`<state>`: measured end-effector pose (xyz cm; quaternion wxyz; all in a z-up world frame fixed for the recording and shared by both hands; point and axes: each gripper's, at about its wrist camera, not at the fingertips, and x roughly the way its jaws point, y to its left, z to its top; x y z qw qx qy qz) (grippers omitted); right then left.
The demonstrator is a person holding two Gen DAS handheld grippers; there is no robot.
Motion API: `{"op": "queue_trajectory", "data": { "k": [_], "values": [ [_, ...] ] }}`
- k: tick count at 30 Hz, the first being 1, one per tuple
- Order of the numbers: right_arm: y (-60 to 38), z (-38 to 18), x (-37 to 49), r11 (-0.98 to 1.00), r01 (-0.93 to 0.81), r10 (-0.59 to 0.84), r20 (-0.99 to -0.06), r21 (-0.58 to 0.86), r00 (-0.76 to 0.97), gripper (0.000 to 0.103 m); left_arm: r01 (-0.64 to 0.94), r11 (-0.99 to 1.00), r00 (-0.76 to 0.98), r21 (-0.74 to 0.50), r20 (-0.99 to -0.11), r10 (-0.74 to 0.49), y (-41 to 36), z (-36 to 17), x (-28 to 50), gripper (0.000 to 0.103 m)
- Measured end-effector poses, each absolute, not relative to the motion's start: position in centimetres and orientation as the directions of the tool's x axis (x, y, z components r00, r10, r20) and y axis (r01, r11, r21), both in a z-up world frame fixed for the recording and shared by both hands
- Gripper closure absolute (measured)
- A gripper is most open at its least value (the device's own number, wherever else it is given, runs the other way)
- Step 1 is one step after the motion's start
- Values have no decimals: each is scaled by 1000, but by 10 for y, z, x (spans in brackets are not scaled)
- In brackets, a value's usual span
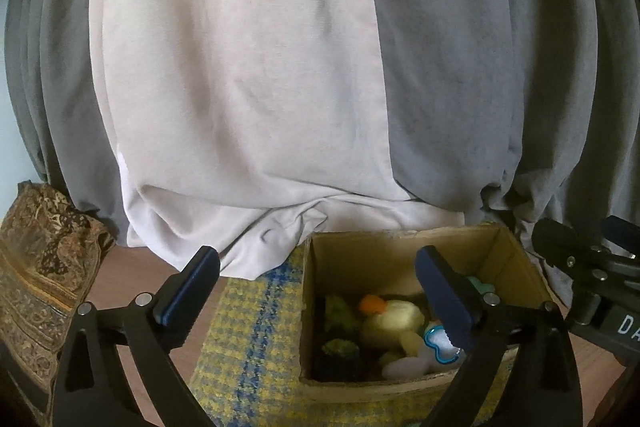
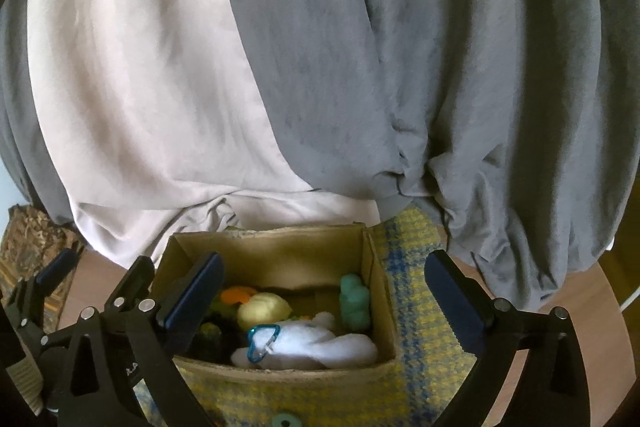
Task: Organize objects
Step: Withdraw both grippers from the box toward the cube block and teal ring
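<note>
One cardboard box [image 2: 276, 255] stands open on a yellow-and-blue checked cloth [image 2: 412, 291] spread over the brown bench [image 1: 120, 279], with grey curtains [image 2: 460, 67] and one pale curtain [image 1: 240, 67] hanging just behind the box. Only the right wrist view shows the teal figure [image 2: 354, 301] standing whole against the box's right wall, and a teal ring [image 2: 285, 420] lying on the cloth in front of the box. Only the left wrist view shows most of the patterned brown fabric [image 1: 44, 267], well to the left of the box. Both views show, inside the box, one yellow plush toy [image 2: 262, 309] with an orange piece [image 2: 236, 294] just behind it, one white plush toy [image 2: 316, 345] near the front wall carrying a blue clip [image 2: 262, 341], and dark green things on the box's left side, too dim to count. The left hand-held gripper [image 1: 316, 287] is spread wide and holds nothing, in front of the box's left wall. The right hand-held gripper [image 2: 322, 291] is also spread wide and holds nothing, straddling the box's right wall.
</note>
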<state>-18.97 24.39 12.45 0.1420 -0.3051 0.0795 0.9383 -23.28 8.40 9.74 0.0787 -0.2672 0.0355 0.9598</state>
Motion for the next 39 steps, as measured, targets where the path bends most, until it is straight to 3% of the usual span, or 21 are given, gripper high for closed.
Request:
{"op": "queue_trajectory", "data": {
  "k": [18,39],
  "values": [
    [232,121,-150,-949,-309,219,-584,58,-781,2,-137,-989,-857,46,-507,95,71,93,-191,3],
    [203,73,-102,-956,-285,181,-628,68,-757,2,-101,-994,-849,46,-524,63,39,53,-132,3]
  ]
}}
